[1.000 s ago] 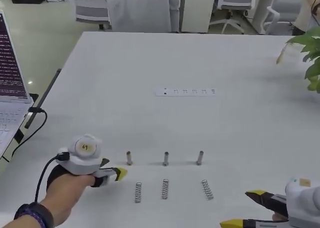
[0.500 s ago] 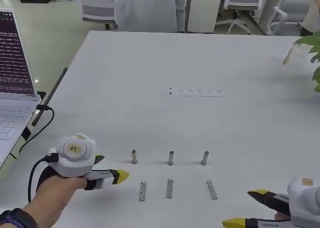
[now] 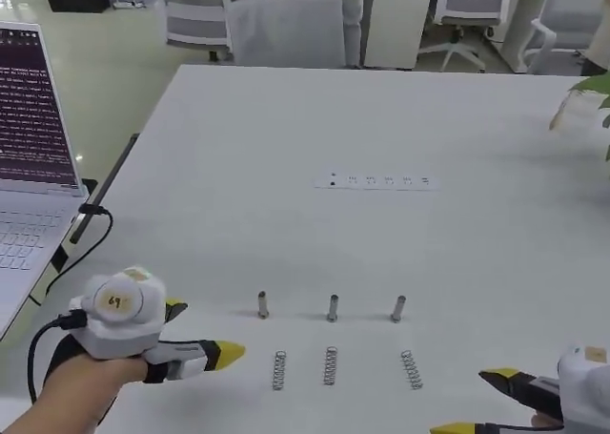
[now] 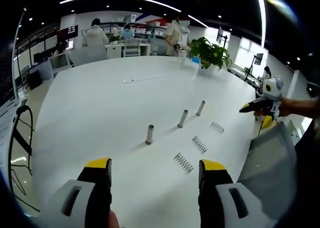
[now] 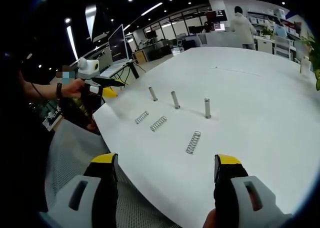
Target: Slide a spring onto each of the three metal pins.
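Observation:
Three short metal pins stand upright in a row on the white table (image 3: 286, 129): left pin (image 3: 263, 305), middle pin (image 3: 333, 308), right pin (image 3: 398, 309). A loose spring lies in front of each: left spring (image 3: 279, 370), middle spring (image 3: 330, 365), right spring (image 3: 412, 369). My left gripper (image 3: 202, 331) is open and empty, left of the left spring. In the left gripper view the pins (image 4: 149, 135) and springs (image 4: 183, 163) lie ahead of the left gripper (image 4: 155, 165). My right gripper (image 3: 474, 402) hangs open and empty at the front right, the nearest spring (image 5: 193, 142) ahead of it (image 5: 165, 159).
An open laptop (image 3: 29, 167) sits at the far left with a black cable (image 3: 86, 234) running along the table edge. A white power strip (image 3: 376, 181) lies mid-table behind the pins. A plant (image 3: 591, 95) stands at the right edge. Office chairs (image 3: 286, 29) stand beyond the table.
The head camera has shifted. My left gripper has drawn a little to the left and toward me, away from the left pin. The right gripper, pins and springs have stayed put.

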`<action>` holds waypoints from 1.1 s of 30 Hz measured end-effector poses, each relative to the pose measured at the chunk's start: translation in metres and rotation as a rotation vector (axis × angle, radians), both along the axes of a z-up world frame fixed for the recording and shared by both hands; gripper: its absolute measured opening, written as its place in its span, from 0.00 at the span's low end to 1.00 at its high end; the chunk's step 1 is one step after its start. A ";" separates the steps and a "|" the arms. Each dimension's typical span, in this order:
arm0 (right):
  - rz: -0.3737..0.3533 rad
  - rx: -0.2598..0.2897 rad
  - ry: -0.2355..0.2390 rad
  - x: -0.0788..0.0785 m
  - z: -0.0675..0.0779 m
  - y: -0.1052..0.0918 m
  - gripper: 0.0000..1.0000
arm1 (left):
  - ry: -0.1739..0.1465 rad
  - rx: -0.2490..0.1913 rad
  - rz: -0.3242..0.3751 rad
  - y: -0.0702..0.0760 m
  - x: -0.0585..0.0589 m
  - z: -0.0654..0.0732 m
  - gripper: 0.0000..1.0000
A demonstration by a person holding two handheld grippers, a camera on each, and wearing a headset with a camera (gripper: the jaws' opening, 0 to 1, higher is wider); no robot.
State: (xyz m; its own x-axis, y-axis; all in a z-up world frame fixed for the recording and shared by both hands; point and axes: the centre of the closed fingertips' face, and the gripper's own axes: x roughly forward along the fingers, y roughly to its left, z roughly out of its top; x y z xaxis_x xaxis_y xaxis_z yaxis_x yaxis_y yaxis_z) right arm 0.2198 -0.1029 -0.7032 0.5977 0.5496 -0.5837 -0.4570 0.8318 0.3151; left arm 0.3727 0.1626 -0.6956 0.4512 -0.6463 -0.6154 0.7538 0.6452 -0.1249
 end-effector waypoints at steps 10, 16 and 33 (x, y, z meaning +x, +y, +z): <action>-0.001 0.006 0.002 0.000 -0.002 0.003 0.78 | 0.002 -0.014 -0.006 0.006 -0.019 0.003 0.75; 0.006 0.007 0.006 -0.001 -0.002 0.007 0.78 | 0.000 -0.024 0.000 0.006 -0.024 0.006 0.75; 0.010 0.004 0.005 0.003 -0.002 0.007 0.77 | 0.034 -0.032 -0.002 -0.010 -0.035 -0.009 0.70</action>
State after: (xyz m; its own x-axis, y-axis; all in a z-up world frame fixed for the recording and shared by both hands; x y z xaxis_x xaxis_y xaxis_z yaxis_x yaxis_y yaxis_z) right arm 0.2224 -0.0958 -0.7048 0.5891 0.5578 -0.5846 -0.4638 0.8259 0.3206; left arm 0.3376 0.1528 -0.7042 0.4295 -0.6667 -0.6092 0.7498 0.6392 -0.1710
